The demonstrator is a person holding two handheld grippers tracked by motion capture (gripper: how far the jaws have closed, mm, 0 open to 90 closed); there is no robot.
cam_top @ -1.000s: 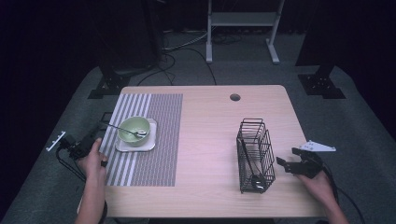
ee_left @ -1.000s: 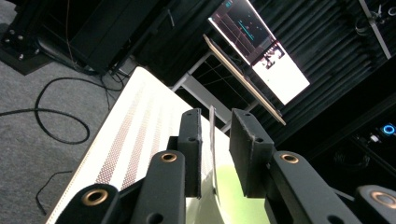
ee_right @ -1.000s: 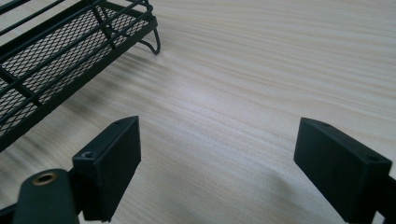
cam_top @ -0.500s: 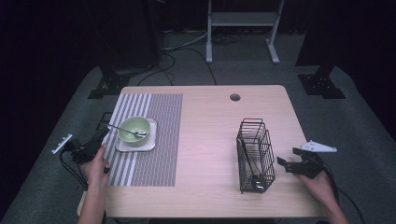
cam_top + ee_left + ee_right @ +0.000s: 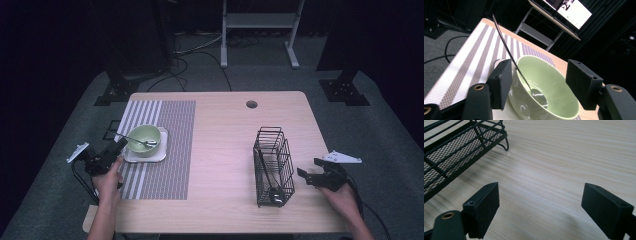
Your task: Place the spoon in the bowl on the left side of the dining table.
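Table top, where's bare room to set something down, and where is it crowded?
The widest free patch is the bare wood between the striped placemat and the wire basket. The table's near edge is free too. It is crowded at the green bowl, where the left claw stands open.

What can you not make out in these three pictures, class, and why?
- Spoon tip: left gripper view, handle cut off by the top edge.
- Utensils in the wire basket: high view, too small, behind the wires.
- Plate under the green bowl: mostly covered by the bowl.
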